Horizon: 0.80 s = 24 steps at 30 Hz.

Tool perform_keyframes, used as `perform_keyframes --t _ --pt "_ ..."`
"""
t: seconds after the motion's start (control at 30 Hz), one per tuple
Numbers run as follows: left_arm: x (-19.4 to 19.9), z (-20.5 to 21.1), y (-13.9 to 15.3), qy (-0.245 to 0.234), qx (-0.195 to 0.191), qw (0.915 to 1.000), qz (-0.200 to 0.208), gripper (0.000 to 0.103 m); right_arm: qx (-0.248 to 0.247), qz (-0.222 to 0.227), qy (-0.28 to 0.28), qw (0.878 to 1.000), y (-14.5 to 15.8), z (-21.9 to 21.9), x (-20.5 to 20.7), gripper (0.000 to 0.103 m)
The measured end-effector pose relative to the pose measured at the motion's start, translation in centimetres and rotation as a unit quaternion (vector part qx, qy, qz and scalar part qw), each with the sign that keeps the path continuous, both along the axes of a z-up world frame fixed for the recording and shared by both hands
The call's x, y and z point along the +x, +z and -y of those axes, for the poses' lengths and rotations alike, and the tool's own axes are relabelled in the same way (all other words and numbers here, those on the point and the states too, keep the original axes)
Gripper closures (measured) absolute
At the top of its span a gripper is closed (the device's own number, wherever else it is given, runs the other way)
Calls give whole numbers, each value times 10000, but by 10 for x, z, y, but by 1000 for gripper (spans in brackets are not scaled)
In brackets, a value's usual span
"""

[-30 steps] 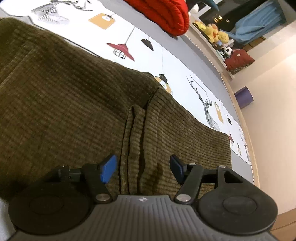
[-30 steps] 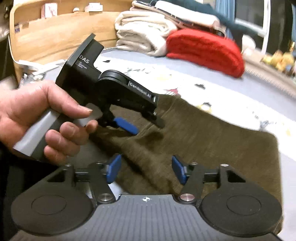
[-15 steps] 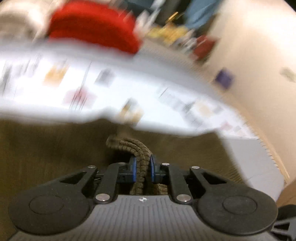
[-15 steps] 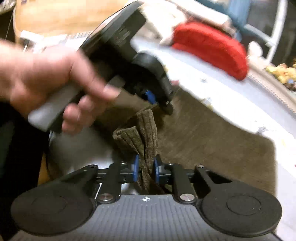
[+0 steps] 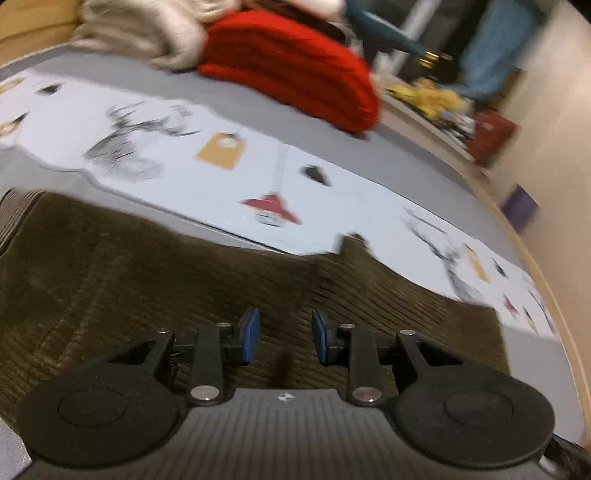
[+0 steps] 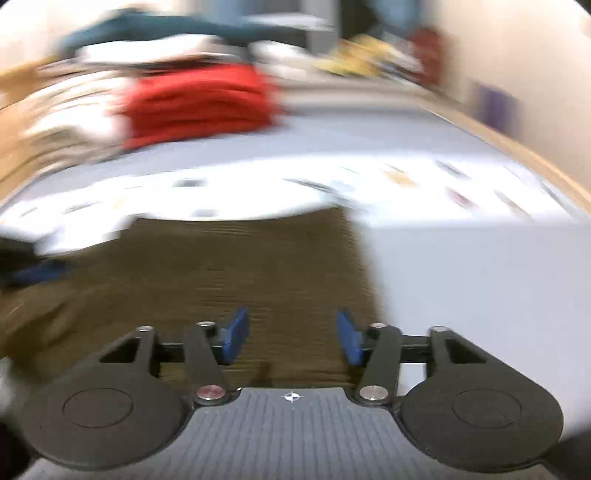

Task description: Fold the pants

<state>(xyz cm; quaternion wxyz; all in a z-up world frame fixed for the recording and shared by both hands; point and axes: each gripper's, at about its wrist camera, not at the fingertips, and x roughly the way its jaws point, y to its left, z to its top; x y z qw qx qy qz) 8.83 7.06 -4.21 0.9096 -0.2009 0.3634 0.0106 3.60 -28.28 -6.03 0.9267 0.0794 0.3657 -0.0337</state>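
Left gripper (image 5: 282, 334): jaws just reopened, spread a little, nothing pinched, blue pads clear of the cloth below. Right gripper (image 6: 291, 338): jaws just reopened, spread wider, likewise empty.

Pants (image 5: 155, 280): brown corduroy, lying flat on the patterned sheet (image 5: 229, 184), under and ahead of both grippers; right-hand edge ending beside bare grey bedding (image 6: 480, 288).

Risks, as judged: released fold springing back or sliding, given thick ribbed cloth; uneven stack if the raised ridge near the far edge stays unsmoothed; fresh snag if a pad drags the surface on leaving.

Edges and room: wooden bed frame (image 5: 554, 295) along the right; red folded knit (image 5: 295, 85) and pale pile (image 5: 140, 33) at the far side, well apart from the pants; open sheet between.
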Motion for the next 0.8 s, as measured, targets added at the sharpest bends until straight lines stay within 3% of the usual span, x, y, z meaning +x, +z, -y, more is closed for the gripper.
perform_keyframes --t 0.07,0.17,0.23,0.33,0.43,0.57,0.8 --pt "-4 17 -1 -352 82 9993 -53 70 649 -579 -496 9950 -16 26 7 37" --pt "-4 43 -11 -930 368 9946 -290 64 1499 -872 -857 9811 -32 48 11 35" --pt "-3 65 -26 -1279 877 9850 -759 62 1623 -886 -850 9791 -33 49 10 35" --pt "-12 92 -29 -1537 1814 9695 -605 52 1835 -931 -838 9750 -37 56 12 35" --pt "-24 108 -26 -1659 2184 9611 -332 49 1993 -965 -854 9714 -36 60 14 39" --pt "-37 116 -20 -1762 2275 9577 29 43 1817 -806 -713 9775 -30 58 13 58" --pt "-51 103 -2 -1404 1534 9781 -17 43 1699 -303 -555 9834 -6 57 9 73"
